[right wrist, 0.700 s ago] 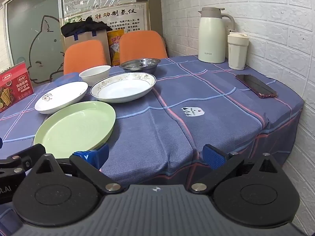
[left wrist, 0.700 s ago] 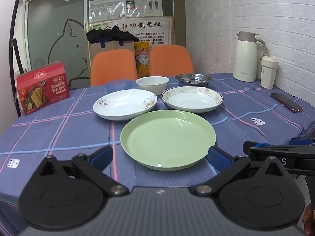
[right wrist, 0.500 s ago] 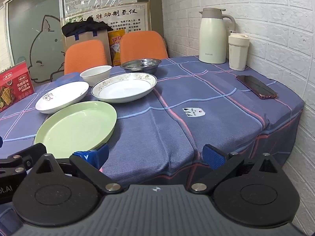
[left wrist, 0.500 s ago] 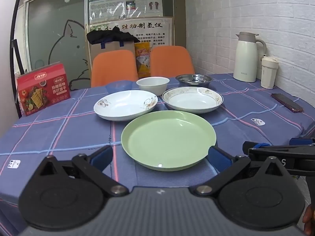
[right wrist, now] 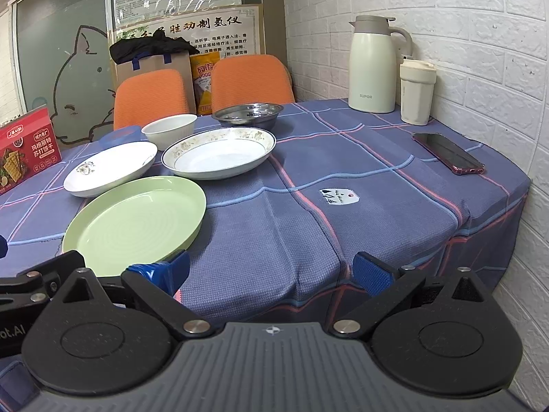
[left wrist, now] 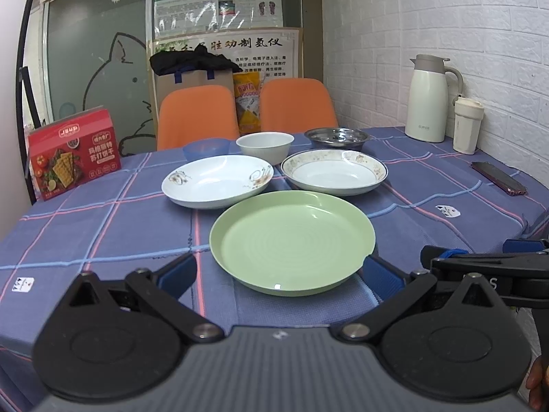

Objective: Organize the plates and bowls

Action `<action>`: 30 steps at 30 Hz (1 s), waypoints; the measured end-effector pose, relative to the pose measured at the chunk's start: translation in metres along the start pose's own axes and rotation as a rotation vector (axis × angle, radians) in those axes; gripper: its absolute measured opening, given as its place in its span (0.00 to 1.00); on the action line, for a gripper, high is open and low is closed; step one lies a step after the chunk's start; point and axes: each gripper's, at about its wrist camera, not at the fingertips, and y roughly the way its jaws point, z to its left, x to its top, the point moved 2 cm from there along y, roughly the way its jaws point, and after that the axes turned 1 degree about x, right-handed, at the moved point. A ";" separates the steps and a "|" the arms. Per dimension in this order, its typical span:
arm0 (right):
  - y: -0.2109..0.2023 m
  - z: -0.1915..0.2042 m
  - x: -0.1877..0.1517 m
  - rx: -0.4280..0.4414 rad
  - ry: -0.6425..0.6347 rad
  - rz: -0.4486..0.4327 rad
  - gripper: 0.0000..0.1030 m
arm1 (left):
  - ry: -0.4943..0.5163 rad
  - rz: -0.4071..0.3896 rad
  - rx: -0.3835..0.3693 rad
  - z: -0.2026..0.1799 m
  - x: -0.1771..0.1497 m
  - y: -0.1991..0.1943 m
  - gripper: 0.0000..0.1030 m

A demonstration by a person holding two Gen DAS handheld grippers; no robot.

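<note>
Left wrist view: our left gripper spread wide, empty, framing the near rim of the green plate; nothing stacked yet. Next we need to slide under that rim.

Right wrist view: right gripper wide, empty, over the tablecloth, plate just left.

A table draped in blue plaid cloth is seen ahead of both claws. Laid on it: green plate nearest, two white plates beyond, bowls, jug, phone.
</note>
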 end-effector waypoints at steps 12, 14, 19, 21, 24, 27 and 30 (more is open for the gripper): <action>0.008 0.000 0.004 0.001 0.001 0.004 0.87 | -0.012 0.017 0.011 0.007 0.002 0.011 1.00; 0.011 -0.001 0.004 0.000 0.003 0.009 0.87 | -0.016 0.022 0.008 0.008 0.002 0.013 1.00; 0.018 -0.001 0.001 0.007 0.000 0.028 0.87 | -0.016 0.039 0.001 0.007 0.001 0.020 1.00; 0.020 -0.001 0.000 0.010 0.000 0.034 0.87 | -0.013 0.044 -0.001 0.007 0.001 0.023 1.00; 0.023 0.000 0.001 0.009 0.001 0.042 0.87 | -0.010 0.050 -0.006 0.006 0.002 0.026 1.00; 0.026 0.000 0.002 0.009 0.002 0.048 0.87 | -0.012 0.056 -0.009 0.006 0.003 0.030 1.00; 0.029 0.001 0.004 0.010 0.001 0.054 0.87 | -0.017 0.063 -0.009 0.009 0.005 0.034 1.00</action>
